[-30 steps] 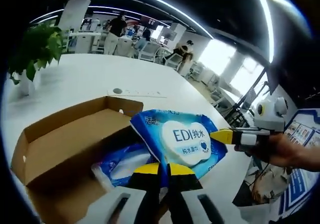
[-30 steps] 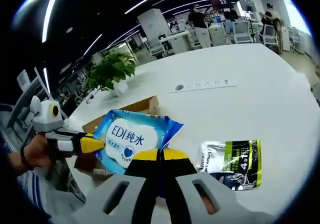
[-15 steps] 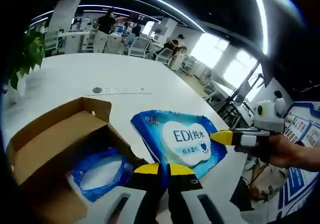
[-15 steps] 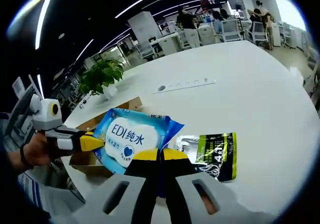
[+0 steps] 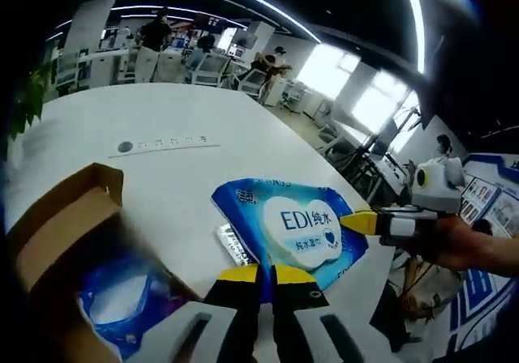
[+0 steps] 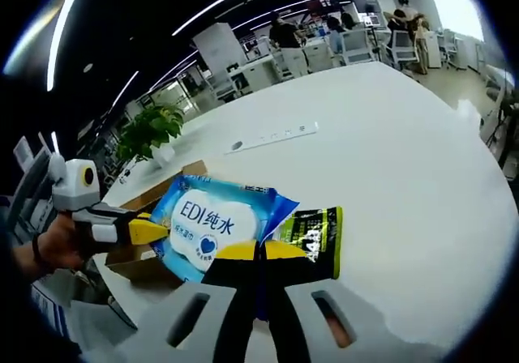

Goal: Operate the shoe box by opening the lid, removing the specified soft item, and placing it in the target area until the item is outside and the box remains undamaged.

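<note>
A blue wipes pack (image 5: 293, 224) with a white label hangs above the white table, held at two edges. My left gripper (image 5: 259, 274) is shut on its near edge, and my right gripper (image 5: 362, 221) comes in from the right, shut on its side. In the right gripper view the same pack (image 6: 212, 225) sits between my right gripper (image 6: 259, 252) and my left gripper (image 6: 152, 232). The open cardboard shoe box (image 5: 61, 217) lies at the left with another blue pack (image 5: 120, 298) inside; a corner of the box (image 6: 190, 168) peeks out behind the held pack.
A green and black packet (image 6: 312, 232) lies flat on the table just under the held pack; its silver end (image 5: 231, 243) shows beneath. A power strip (image 6: 273, 136) and a potted plant (image 6: 150, 128) stand farther back. People and desks fill the far room.
Both grippers have carried the wipes pack away from the box, sideways over the table. It now hangs above the green and black packet. The grips have not changed.
</note>
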A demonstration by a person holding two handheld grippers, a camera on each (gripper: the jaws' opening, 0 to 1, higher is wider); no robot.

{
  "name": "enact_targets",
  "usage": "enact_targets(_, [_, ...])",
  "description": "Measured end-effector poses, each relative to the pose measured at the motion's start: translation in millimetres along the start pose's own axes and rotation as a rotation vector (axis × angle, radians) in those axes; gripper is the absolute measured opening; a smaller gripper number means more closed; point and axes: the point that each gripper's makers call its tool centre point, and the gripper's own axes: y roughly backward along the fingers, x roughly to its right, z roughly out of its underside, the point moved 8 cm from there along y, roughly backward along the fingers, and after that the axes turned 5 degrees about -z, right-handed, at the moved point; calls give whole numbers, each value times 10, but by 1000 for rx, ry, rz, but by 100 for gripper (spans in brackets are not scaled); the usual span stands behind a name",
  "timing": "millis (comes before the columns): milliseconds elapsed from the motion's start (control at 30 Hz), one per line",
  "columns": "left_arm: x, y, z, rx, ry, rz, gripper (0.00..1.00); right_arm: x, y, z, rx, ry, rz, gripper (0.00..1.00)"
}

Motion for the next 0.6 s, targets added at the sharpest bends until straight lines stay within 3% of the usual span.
enact_targets(600, [173, -236, 3, -34, -16, -1, 3, 286, 58, 56, -11, -33, 11, 0])
